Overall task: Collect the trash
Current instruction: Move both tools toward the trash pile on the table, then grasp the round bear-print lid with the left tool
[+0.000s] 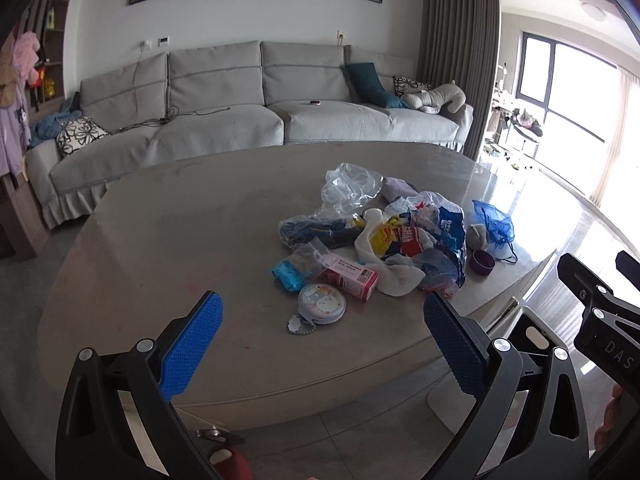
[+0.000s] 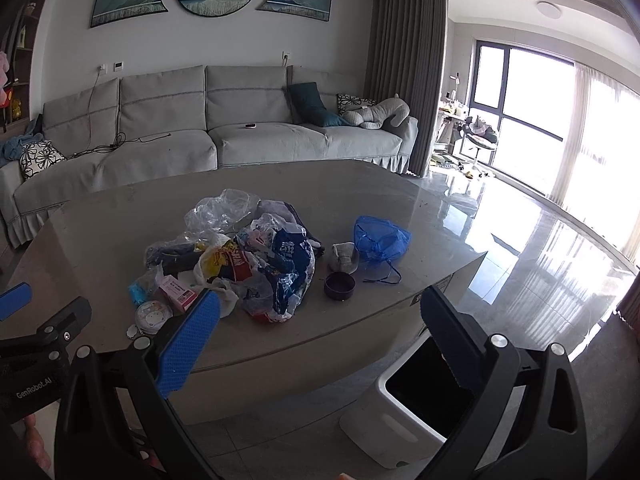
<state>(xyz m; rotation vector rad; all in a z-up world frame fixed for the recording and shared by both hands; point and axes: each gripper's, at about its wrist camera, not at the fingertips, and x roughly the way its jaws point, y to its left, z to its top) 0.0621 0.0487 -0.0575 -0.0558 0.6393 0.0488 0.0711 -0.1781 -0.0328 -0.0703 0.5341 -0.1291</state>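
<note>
A heap of trash lies on the oval grey table (image 1: 160,248): a colourful plastic bag (image 1: 424,236) (image 2: 280,264), a clear plastic bag (image 1: 348,188) (image 2: 220,212), a pink carton (image 1: 352,274) (image 2: 178,292), a blue mesh bag (image 1: 492,224) (image 2: 378,240), a purple cup (image 1: 482,262) (image 2: 339,285) and a round cartoon pouch (image 1: 322,304) (image 2: 153,316). My left gripper (image 1: 320,336) is open and empty at the table's near edge. My right gripper (image 2: 320,332) is open and empty, above a white bin (image 2: 404,408) on the floor.
A grey sofa (image 1: 240,120) (image 2: 200,140) with cushions stands behind the table. A small grey cloth (image 2: 344,258) lies by the mesh bag. Glossy floor and bright windows (image 2: 560,120) lie to the right. A red slipper (image 1: 228,460) is below the left gripper.
</note>
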